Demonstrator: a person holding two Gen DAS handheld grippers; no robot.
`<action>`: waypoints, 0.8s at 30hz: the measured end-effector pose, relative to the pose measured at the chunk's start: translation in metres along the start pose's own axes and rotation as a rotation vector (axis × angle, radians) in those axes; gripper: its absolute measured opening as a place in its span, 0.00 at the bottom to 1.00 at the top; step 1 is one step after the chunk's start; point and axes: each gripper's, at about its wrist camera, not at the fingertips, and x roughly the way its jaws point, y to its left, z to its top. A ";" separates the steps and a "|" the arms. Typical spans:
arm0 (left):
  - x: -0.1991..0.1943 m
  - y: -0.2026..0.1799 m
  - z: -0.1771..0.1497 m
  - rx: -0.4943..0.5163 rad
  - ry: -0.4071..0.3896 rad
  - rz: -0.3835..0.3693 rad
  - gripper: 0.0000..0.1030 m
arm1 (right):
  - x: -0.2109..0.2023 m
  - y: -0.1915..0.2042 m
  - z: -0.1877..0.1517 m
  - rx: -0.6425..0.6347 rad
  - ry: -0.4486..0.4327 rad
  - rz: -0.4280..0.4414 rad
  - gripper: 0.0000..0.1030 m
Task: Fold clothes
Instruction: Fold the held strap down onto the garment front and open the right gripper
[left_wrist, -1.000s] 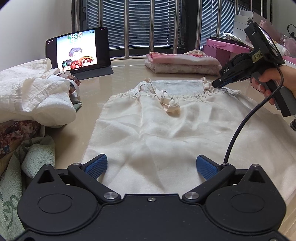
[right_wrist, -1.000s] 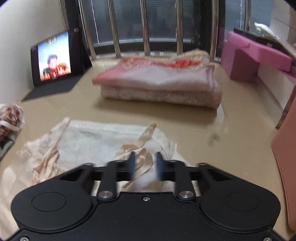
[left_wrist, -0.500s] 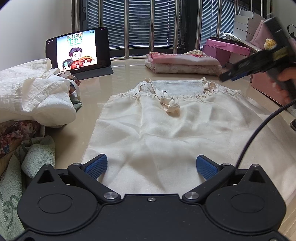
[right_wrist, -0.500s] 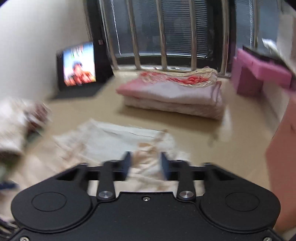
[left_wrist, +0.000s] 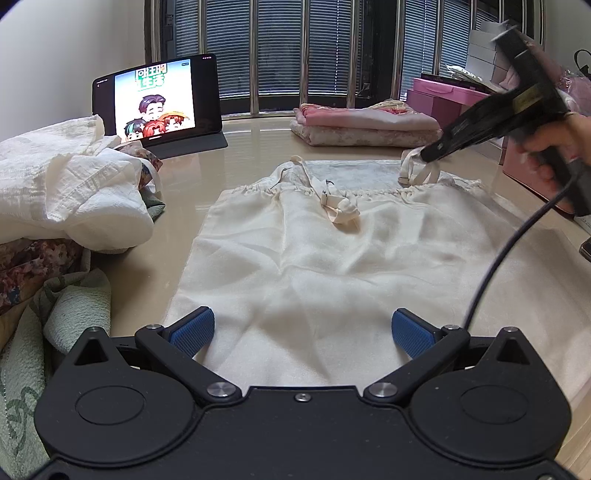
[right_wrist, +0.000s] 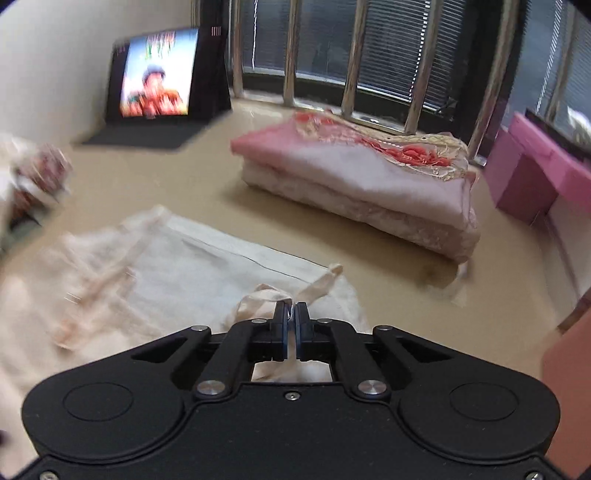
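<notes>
My right gripper (right_wrist: 290, 314) pinches far-right strap (right_wrist: 258, 301) | left gripper (left_wrist: 301, 328) spread over dress (left_wrist: 332, 266) | lay strap inward, flat.

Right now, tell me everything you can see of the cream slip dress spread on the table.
The cream slip dress lies flat on the glossy beige table, lightly wrinkled, of thin satin-like fabric. Its bodice has a paler panel above a gathered seam. One thin shoulder strap lies bunched on the chest. The other strap is pinched in the shut right gripper and lifted slightly. The left gripper hangs open above the hem end; whether it touches is unclear.
</notes>
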 end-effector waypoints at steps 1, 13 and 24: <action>0.000 0.000 0.000 0.000 0.000 0.000 1.00 | -0.009 -0.003 -0.002 0.030 -0.009 0.036 0.03; 0.000 0.001 0.000 0.002 0.000 -0.002 1.00 | -0.041 0.009 -0.044 -0.022 0.103 0.218 0.17; 0.000 0.001 0.000 0.003 0.000 -0.004 1.00 | -0.064 -0.003 -0.041 0.202 -0.153 0.187 0.41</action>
